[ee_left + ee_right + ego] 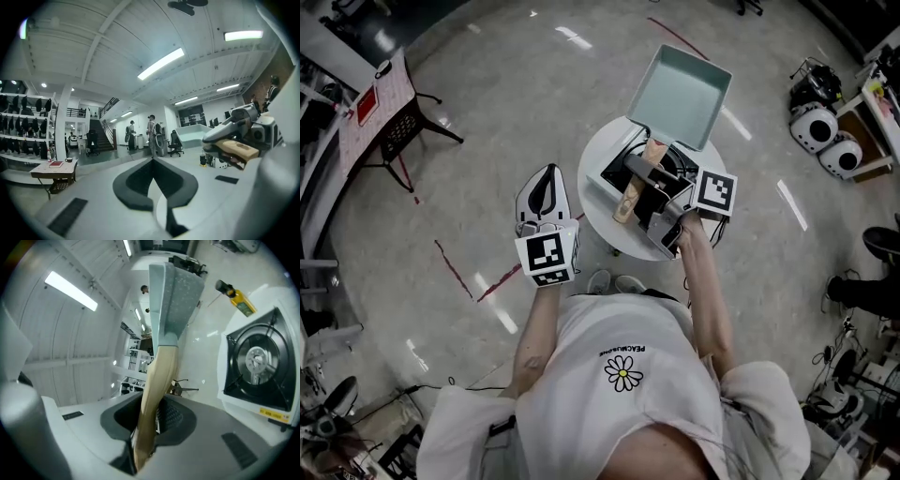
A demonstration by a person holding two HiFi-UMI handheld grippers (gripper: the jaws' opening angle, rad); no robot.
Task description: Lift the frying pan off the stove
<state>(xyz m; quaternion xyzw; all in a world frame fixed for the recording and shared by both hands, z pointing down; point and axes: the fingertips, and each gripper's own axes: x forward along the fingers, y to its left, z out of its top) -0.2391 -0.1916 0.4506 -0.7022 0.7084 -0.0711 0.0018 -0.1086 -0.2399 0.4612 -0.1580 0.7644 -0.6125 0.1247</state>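
A square pale-teal frying pan (680, 94) hangs tilted in the air beyond the stove (614, 173), clear of the burner (255, 363). My right gripper (649, 186) is shut on the pan's wooden handle (637, 183). In the right gripper view the handle (157, 394) runs up from between the jaws to the pan (173, 291), seen edge-on. My left gripper (548, 180) hovers left of the round white table (598, 208), its jaws shut on nothing. The left gripper view shows that gripper (152, 161) pointing out into the room, with the pan (193, 133) at the right.
A yellow and black tool (238, 301) lies by the stove. On the floor are two white round devices (825, 141) at the right and a side table (380, 98) at the left. Two people (151, 133) stand far off. A person's shoes (867, 291) are at the right edge.
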